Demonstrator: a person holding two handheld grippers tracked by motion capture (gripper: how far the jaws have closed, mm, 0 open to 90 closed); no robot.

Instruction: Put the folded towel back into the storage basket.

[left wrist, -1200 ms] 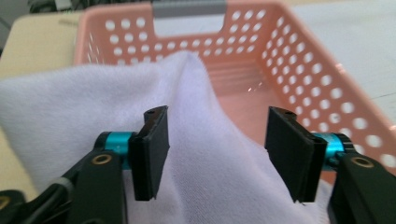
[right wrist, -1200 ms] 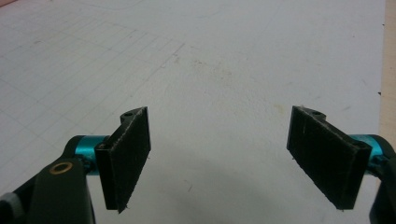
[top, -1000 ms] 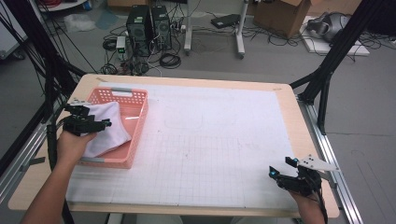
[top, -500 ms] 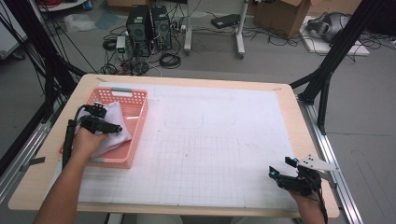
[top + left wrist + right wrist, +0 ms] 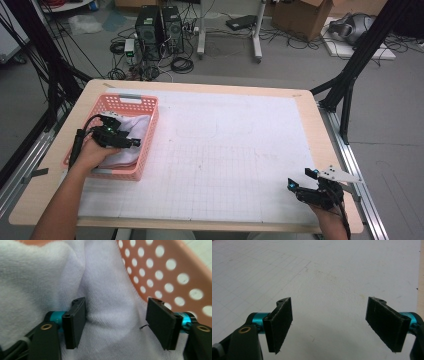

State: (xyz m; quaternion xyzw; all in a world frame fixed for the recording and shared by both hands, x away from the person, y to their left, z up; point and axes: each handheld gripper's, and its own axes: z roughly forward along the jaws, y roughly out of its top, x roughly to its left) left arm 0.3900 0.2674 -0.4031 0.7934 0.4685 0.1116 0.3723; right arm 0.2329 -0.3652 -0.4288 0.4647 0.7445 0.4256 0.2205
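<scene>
Left gripper view: left hand-held gripper (image 5: 116, 322) gapes over white towel (image 5: 110, 315) in basket (image 5: 175, 277).

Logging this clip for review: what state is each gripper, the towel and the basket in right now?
Left gripper: open, jaws astride a fold of towel inside the basket.
Right gripper: open, holding nothing, over the white mat.
Towel: white, bunched up in the basket.
Basket: pink, upright on the table's left side.

A light wooden table (image 5: 60, 200) carried a white gridded mat (image 5: 225, 150) across most of its top. A pink perforated plastic basket (image 5: 145, 145) stood at nine o'clock.
</scene>
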